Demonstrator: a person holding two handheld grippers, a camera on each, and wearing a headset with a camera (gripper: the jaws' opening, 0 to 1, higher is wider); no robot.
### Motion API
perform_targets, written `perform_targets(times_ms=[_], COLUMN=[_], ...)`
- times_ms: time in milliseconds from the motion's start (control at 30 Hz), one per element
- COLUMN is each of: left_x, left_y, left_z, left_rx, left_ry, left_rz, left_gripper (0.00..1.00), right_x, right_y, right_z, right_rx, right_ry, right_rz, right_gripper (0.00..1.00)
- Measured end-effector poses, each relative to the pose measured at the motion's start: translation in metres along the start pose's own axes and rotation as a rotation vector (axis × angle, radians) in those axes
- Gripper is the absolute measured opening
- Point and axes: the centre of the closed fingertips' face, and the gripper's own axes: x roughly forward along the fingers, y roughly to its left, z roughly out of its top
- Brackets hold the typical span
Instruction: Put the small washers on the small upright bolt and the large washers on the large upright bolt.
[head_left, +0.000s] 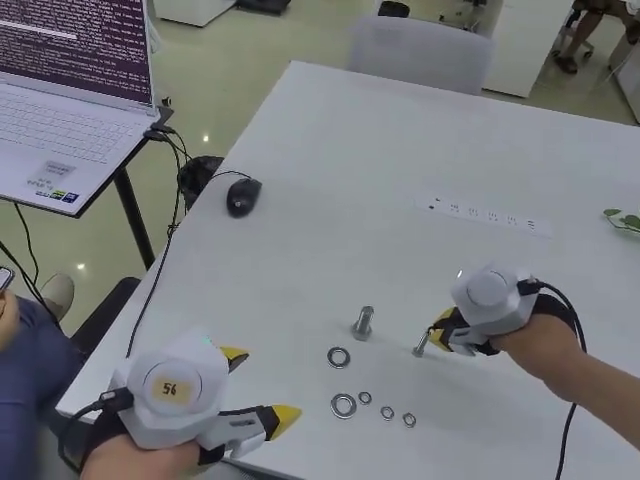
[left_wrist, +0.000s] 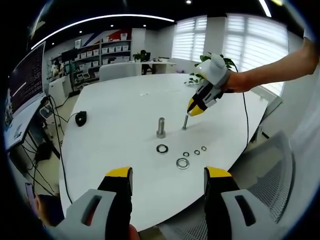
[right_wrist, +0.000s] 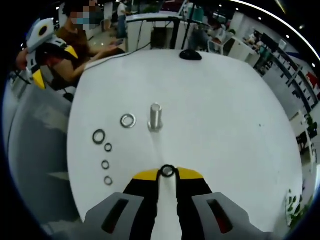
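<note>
Right gripper (right_wrist: 167, 174) pinches a small washer (right_wrist: 168, 166) by the small bolt (head_left: 421, 345) (left gripper (left_wrist: 167, 176) jaws apart)

Just right of the large bolt (head_left: 363, 322), the small bolt (head_left: 421, 346) has its top hidden behind the tips of the right gripper (head_left: 440, 332). In the right gripper view, a dark ring (right_wrist: 167, 171) sits between the jaws: washer or bolt head, too small to tell. Far left of the large bolt, the laptop (head_left: 70, 90) is cut by the edge
</note>
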Motion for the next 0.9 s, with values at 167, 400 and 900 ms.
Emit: perform_targets(times_ms=[167,400,900], left_x=[-0.0008,-0.0002,-0.0007], left_y=[0.0016,0.002,0.004], left_z=[-0.0014,-0.0006,-0.0024], left_rx=[-0.007,-0.009,-0.016], left_ry=[0.002,0.0,0.004], left_rz=[0.004,0.003,0.009], left_gripper=[0.57,0.57,0.57], right_x=[0.0017,0.0056,0.0101], right_y=[-0.0009,-0.0034,-0.004], right_z=[0.0003,-0.0016,-0.0031], right_rx=[0.0,0.005,-0.012], right_ry=[0.006,0.017,0.039], right_rz=[0.003,0.009,0.016], right_gripper=[0.14,0.14,0.14])
